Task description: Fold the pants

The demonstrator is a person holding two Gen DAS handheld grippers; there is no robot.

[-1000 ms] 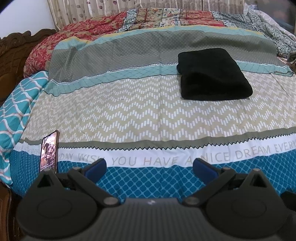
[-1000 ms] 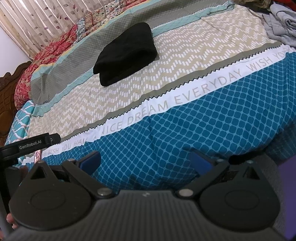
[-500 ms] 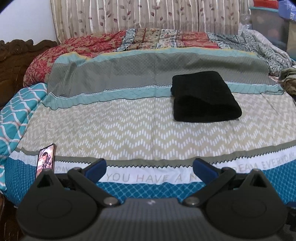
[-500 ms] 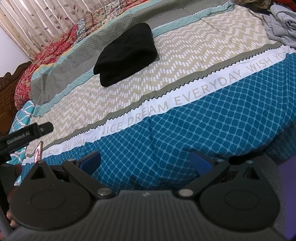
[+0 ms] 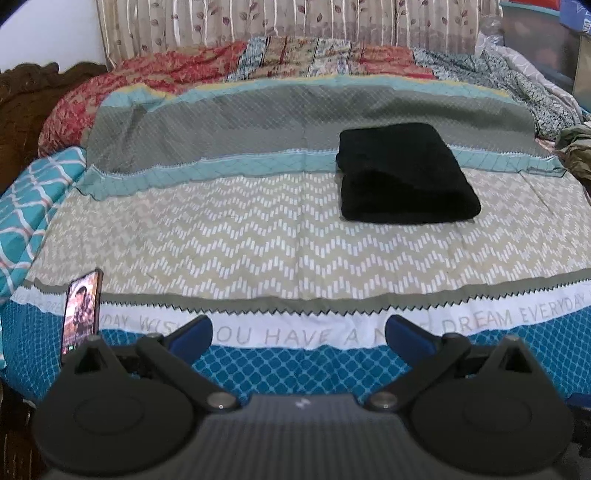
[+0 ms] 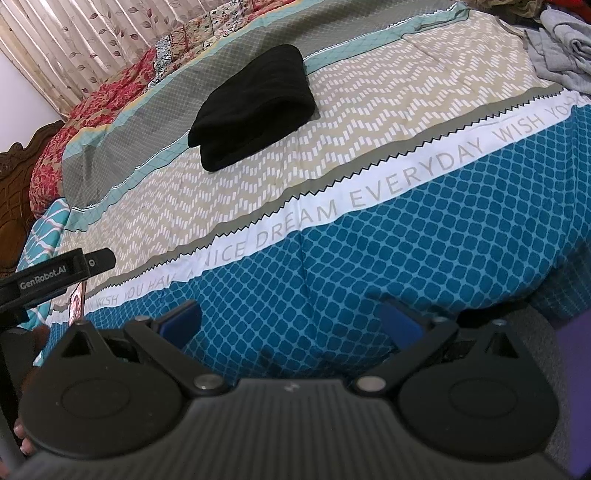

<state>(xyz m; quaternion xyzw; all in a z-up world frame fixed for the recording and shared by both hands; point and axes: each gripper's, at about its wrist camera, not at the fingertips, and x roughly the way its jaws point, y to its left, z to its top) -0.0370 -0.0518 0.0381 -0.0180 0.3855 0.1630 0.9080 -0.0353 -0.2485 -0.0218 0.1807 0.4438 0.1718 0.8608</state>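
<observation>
Pants (image 5: 406, 173) folded, mid-bed (image 5: 258, 229) | my left hand-held gripper (image 5: 299, 334), right hand-held gripper (image 6: 290, 321): spread, empty, near pants-side bed edge | next: likely none.

Your left tool (image 5: 299, 338) now looks across the bed (image 5: 258, 236) from a lower, flatter angle than a second ago: the curtain (image 5: 258, 22) behind the bed fills the top of its view, where before only a thin strip showed. The folded black pants (image 5: 402, 173) sit lower in that view, and the phone (image 5: 82, 312) at the bed's near left edge has slid down too. Seen from your right tool's camera, the left tool (image 6: 55, 275) stands higher and reaches further in from the left, crossing in front of the phone (image 6: 77, 302).
</observation>
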